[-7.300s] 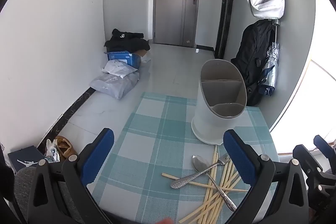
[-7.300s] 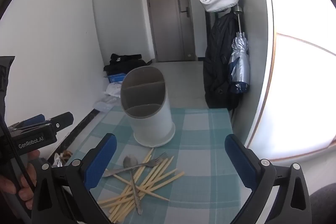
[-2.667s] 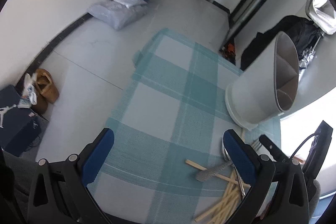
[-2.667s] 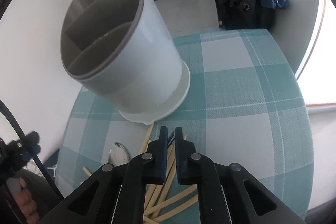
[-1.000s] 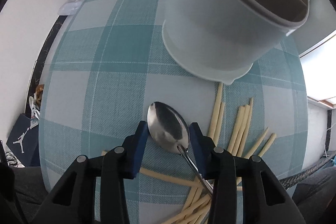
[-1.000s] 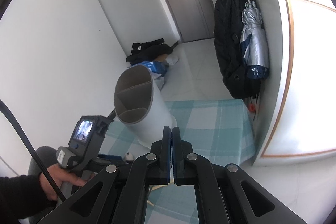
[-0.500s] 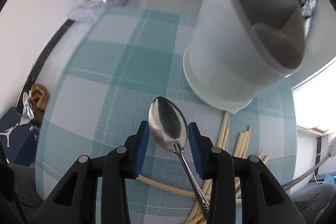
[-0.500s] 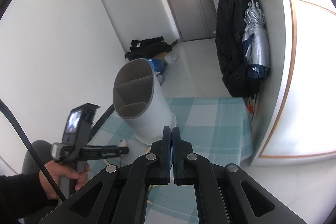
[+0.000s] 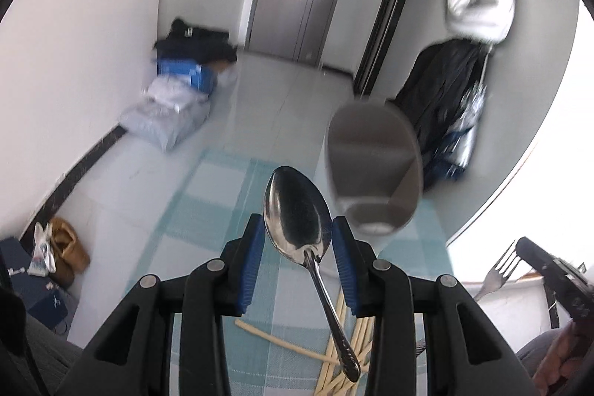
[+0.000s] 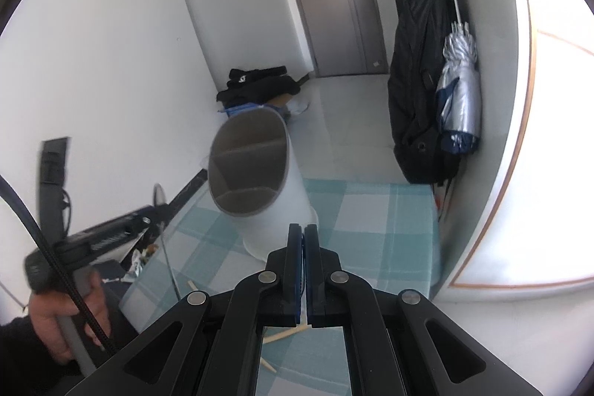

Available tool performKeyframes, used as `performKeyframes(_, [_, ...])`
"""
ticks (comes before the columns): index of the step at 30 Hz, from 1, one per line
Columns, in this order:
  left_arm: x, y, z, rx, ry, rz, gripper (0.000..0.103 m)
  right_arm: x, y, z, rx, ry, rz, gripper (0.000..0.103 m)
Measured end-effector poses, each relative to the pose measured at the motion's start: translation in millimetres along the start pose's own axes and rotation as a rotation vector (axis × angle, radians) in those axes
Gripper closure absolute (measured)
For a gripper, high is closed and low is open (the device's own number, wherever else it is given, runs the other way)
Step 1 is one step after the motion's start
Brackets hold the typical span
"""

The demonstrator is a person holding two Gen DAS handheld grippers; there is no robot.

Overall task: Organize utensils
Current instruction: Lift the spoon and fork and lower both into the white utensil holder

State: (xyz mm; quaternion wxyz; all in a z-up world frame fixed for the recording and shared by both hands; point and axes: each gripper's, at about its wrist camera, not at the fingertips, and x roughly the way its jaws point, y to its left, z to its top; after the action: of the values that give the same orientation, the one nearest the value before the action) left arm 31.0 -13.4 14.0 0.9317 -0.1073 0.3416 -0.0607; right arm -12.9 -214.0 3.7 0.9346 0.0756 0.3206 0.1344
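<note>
While the left claw (image 9: 297, 240) grips the spoon (image 9: 297, 210), chopsticks (image 9: 345, 344) lie below.

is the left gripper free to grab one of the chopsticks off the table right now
Probably not. The left gripper is already shut on the spoon, lifted above the chopsticks; it would need to drop the spoon into the holder first.
</note>
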Motion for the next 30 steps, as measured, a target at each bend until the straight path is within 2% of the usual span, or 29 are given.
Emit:
performKeyframes(3, [-9, 1, 14, 0.022, -0.054, -0.034, 0.071, -10, 11, 9, -0.019, -0.021, -0.015, 0.102])
performKeyframes(8, [-17, 2, 34, 0.061, -0.096, -0.083, 0.071, -24, 34, 29, -0.1, -0.069, -0.032, 0.102])
performKeyframes(11, [-26, -2, 47, 0.1, -0.139, -0.085, 0.071, -29, 45, 44, -0.115, -0.089, -0.031, 0.102])
performKeyframes(17, [-30, -4, 74, 0.107, -0.177, -0.089, 0.071, -31, 59, 75, -0.142, -0.127, -0.032, 0.102])
performKeyframes(30, [-3, -15, 122, 0.145, -0.272, -0.068, 0.071, -14, 61, 153, -0.178, -0.199, -0.029, 0.102])
